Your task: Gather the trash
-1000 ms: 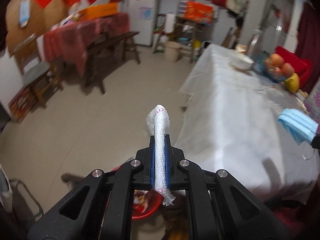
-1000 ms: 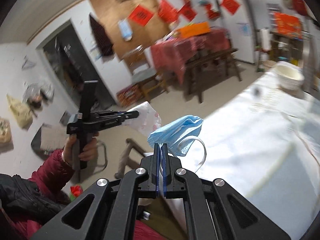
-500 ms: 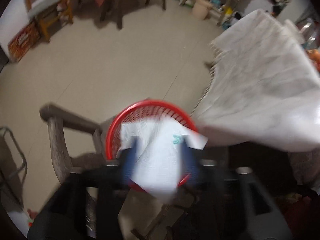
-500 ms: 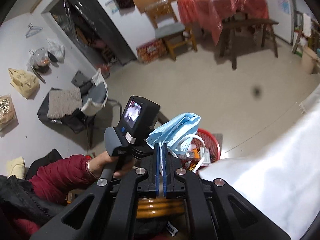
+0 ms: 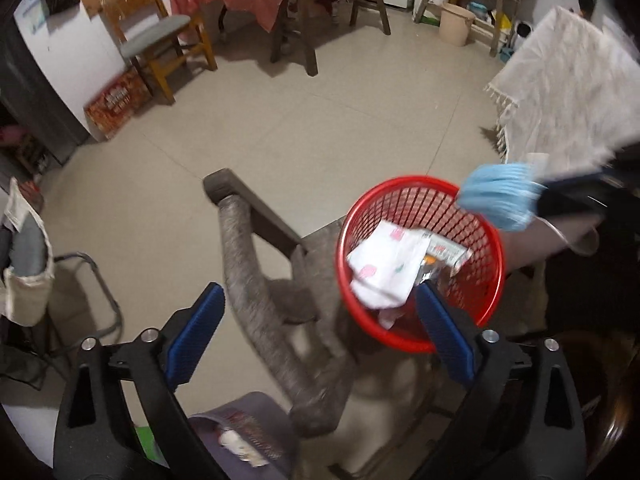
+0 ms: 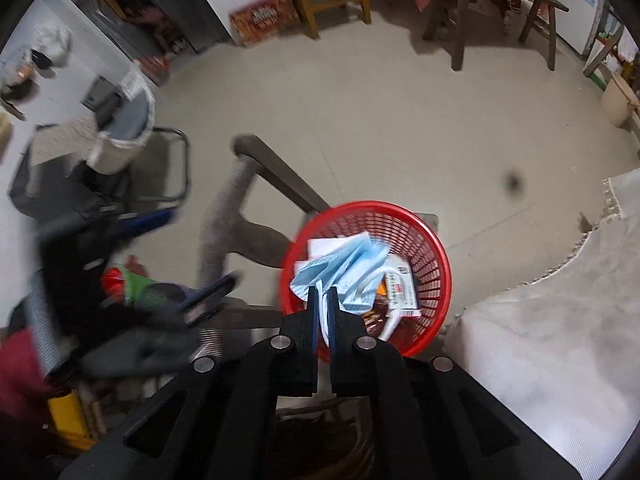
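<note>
A tiled floor (image 5: pixel 340 128) holds a red mesh wastebasket (image 5: pixel 420 192) beside a white-draped table (image 5: pixel 568 92). The left gripper (image 5: pixel 316 328) is opening, its blue pads (image 5: pixel 196 328) spread wide with nothing between them; a white patterned wrapper (image 5: pixel 384 268) lies inside the basket. The right gripper (image 6: pixel 323 312) pinches a blue face mask (image 6: pixel 344 264) over the basket, jaws just starting to part. A carton's (image 6: pixel 400 288) print is unreadable.

One red basket (image 5: pixel 420 264), one blue mask (image 6: pixel 344 264), two grippers.
</note>
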Demonstrator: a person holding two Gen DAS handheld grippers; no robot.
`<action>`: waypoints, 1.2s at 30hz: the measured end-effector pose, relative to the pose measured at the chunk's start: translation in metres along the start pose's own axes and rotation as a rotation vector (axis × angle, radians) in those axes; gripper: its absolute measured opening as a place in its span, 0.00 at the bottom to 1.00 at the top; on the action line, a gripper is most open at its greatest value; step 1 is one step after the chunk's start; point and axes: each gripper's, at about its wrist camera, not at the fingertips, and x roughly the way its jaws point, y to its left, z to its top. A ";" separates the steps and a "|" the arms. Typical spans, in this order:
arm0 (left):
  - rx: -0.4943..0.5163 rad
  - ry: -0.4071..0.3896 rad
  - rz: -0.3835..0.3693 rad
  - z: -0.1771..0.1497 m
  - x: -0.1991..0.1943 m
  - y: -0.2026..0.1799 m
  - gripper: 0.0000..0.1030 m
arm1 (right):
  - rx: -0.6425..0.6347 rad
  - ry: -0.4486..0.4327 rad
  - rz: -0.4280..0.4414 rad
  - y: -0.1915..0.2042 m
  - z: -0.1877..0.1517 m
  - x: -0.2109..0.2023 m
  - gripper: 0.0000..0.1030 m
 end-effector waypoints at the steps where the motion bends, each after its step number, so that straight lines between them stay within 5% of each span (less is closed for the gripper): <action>1: 0.011 -0.004 0.009 -0.004 -0.001 -0.002 0.91 | -0.002 0.014 -0.014 0.001 0.001 0.009 0.19; 2: 0.021 -0.004 0.013 -0.008 -0.003 -0.004 0.91 | 0.002 0.026 -0.033 0.001 0.003 0.019 0.38; 3: 0.026 -0.001 0.005 -0.011 -0.004 -0.006 0.91 | 0.006 0.023 -0.045 -0.004 0.002 0.023 0.43; 9: 0.035 0.021 -0.027 -0.016 -0.001 -0.016 0.92 | -0.014 -0.001 -0.103 -0.004 -0.008 0.013 0.44; 12: 0.025 0.031 -0.030 -0.015 -0.002 -0.018 0.92 | -0.032 0.020 -0.120 0.002 -0.023 0.004 0.59; 17: 0.016 0.026 -0.023 -0.015 -0.009 -0.021 0.92 | -0.048 0.050 -0.100 0.010 -0.048 -0.010 0.67; 25: 0.001 0.005 -0.032 -0.015 -0.022 -0.027 0.92 | -0.040 0.030 -0.129 0.013 -0.078 -0.026 0.69; 36: 0.010 0.003 -0.021 -0.015 -0.022 -0.035 0.92 | 0.014 0.014 -0.134 -0.002 -0.078 -0.026 0.69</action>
